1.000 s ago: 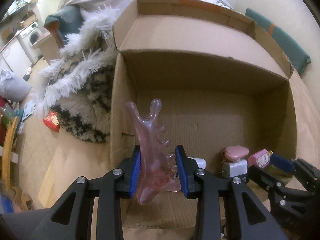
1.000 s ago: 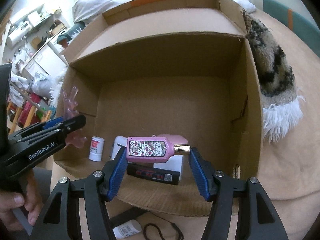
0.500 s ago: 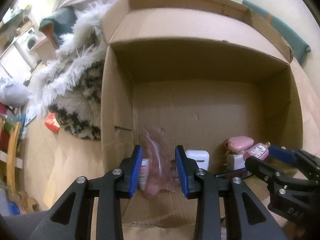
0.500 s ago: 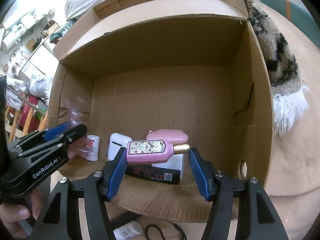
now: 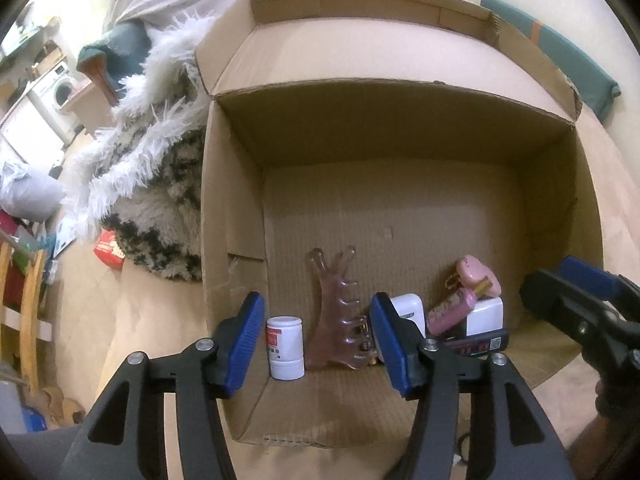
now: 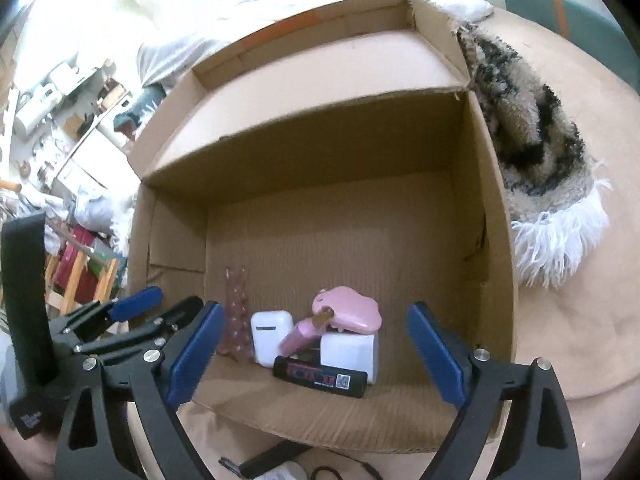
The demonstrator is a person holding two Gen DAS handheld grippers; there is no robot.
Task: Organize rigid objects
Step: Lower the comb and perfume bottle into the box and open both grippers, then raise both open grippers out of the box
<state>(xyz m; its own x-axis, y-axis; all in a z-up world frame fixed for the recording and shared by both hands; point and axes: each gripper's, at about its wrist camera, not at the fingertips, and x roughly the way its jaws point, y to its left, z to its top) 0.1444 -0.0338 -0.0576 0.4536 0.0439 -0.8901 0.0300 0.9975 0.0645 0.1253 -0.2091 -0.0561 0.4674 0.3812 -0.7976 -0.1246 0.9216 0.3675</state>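
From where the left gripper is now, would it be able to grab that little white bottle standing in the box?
Probably yes. The left gripper is open, and the white bottle stands upright just beyond its left pad, uncovered. The pink comb close beside it might get nudged.

One cardboard box (image 5: pixel 552 208) holds one white pill bottle (image 5: pixel 285 347), one translucent pink comb-shaped scraper (image 5: pixel 338 312), one white earbud case (image 6: pixel 271 336), one pink perfume bottle (image 6: pixel 301 335), one pink compact (image 6: pixel 347 314), one white block (image 6: pixel 350 354) and one black tube (image 6: pixel 320 376).
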